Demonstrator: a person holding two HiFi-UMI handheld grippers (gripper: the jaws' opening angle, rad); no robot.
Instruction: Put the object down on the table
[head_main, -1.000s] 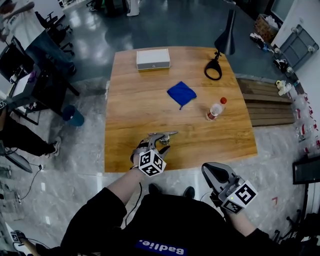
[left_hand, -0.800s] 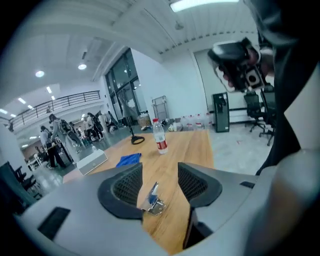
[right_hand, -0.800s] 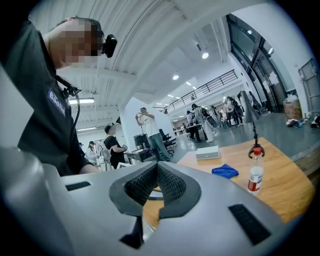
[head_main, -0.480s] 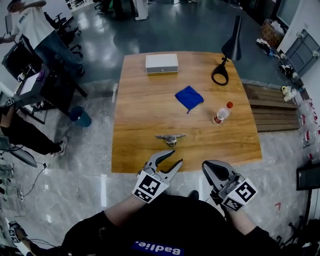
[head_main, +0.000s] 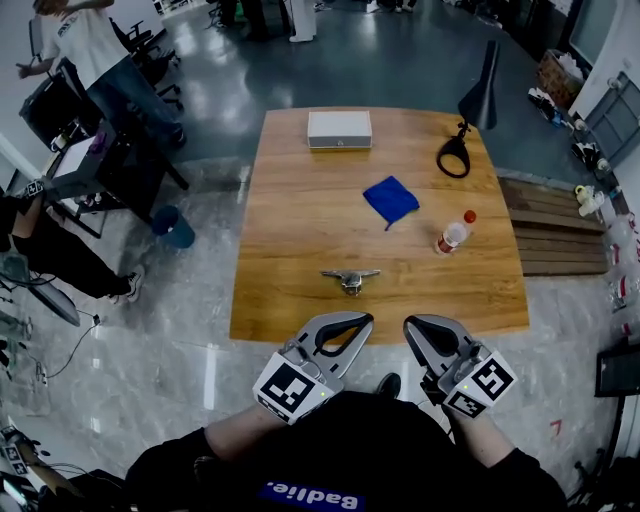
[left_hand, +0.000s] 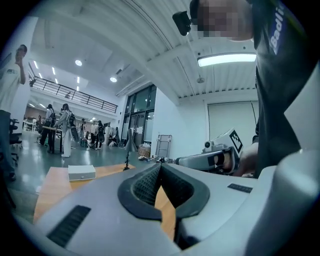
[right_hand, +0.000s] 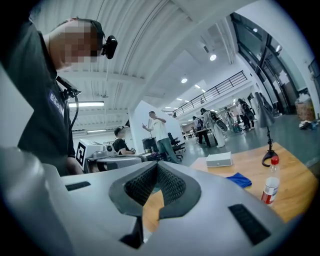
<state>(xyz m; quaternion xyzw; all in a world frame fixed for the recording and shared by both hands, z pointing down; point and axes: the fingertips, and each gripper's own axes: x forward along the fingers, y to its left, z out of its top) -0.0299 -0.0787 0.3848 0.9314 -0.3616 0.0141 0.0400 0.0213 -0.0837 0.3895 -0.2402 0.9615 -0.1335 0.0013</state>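
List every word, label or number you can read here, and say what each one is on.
"Badlie": white print on the person's dark shirt, upside down in the head view.
Bottle label: too small to read.
White box, mark on its front: too small to read.
Cubes on the left gripper and right gripper: square marker patterns only, no letters.

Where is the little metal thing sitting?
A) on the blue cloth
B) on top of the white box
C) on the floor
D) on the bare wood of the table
D: the metal thing lies by itself on the bare wood of the table, near its front edge, well apart from the blue cloth and the white box.
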